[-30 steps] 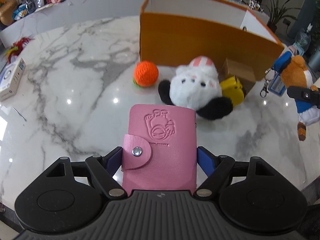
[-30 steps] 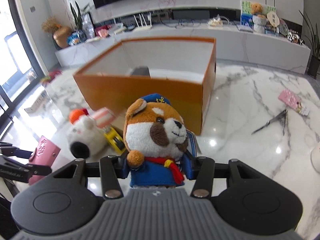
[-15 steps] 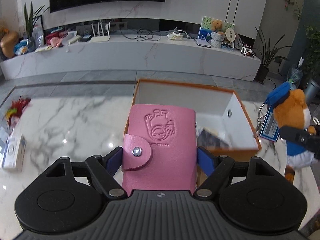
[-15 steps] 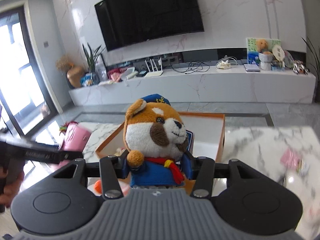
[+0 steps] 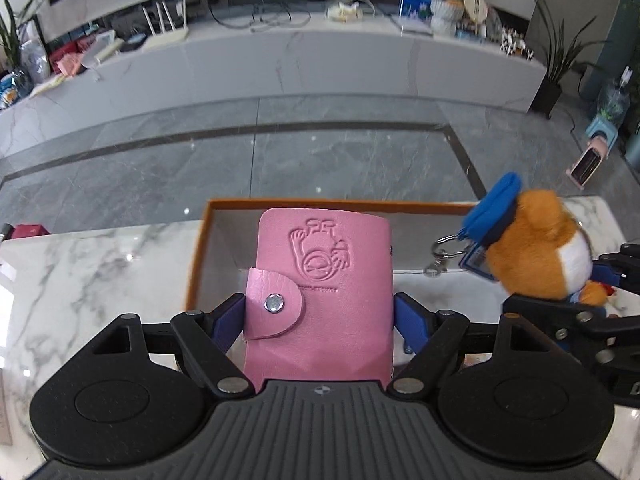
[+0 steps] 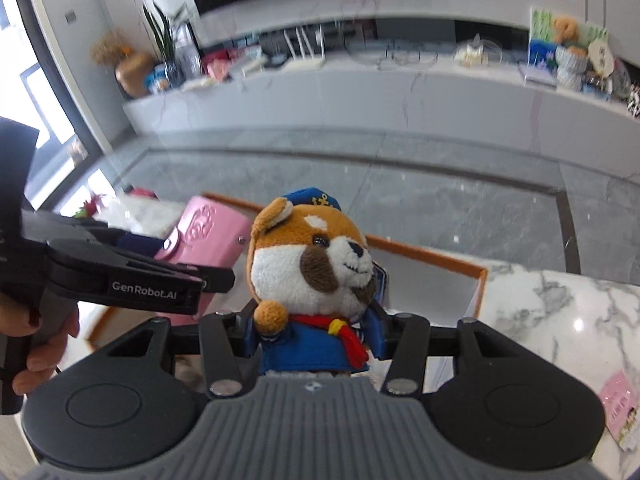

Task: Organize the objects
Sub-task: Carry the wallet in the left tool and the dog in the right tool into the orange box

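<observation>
L gripper [image 5: 320, 316] pinches pink card wallet [image 5: 320, 288] upright, over orange box [image 5: 320, 204] on marble table [image 5: 92, 280]. R gripper [image 6: 314, 334] clamps plush dog [image 6: 312, 276] beside it, probably above box too.

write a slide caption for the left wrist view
Left gripper holds a pink card wallet above the orange box; the plush dog waits alongside.

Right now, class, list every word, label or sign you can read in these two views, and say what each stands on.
"GenRobot.AI": side of the black left hand-held gripper.
Anchor sign: plush dog's blue cap.
Small embossed line on the pink leather card holder: too small to read.
</observation>
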Demonstrator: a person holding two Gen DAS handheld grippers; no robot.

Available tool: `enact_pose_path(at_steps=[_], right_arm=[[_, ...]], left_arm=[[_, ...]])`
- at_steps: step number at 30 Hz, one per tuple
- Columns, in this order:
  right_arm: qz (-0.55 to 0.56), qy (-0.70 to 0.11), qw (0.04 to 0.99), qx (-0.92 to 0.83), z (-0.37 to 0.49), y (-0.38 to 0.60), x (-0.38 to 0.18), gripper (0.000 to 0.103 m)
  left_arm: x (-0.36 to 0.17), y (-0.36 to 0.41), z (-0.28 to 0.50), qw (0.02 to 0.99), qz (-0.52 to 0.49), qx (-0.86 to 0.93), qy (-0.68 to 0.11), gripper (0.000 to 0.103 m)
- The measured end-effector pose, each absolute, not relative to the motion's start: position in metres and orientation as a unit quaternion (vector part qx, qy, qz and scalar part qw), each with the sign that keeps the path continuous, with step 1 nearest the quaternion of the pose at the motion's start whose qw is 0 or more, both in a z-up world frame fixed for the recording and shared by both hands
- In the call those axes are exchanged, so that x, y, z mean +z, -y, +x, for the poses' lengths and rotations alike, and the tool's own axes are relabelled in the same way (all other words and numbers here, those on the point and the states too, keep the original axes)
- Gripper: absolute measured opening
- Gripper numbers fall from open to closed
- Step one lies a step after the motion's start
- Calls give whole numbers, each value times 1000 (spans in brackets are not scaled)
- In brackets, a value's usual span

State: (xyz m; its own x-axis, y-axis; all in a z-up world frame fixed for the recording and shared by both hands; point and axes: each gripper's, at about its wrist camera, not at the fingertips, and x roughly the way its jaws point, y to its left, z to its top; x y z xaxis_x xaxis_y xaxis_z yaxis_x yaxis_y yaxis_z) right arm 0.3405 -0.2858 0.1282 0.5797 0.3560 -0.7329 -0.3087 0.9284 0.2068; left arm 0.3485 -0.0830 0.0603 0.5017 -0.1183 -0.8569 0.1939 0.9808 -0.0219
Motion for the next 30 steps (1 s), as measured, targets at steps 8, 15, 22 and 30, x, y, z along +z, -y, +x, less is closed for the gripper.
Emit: enact_pose_path(at_steps=[8, 15, 22, 30], right_arm=[[-21, -483, 856, 182, 388, 274, 80, 52], [-73, -522, 832, 173, 399, 251, 57, 52], [-77, -536, 825, 163, 405, 255, 55, 52], [-126, -558, 808, 144, 412, 243, 39, 49]], left_arm=[[20, 88, 369, 847, 64, -70, -523, 92], [13, 106, 370, 840, 112, -63, -527, 92], [9, 105, 375, 829, 88, -83, -547, 92], [-18, 104, 388, 807, 88, -63, -580, 92]])
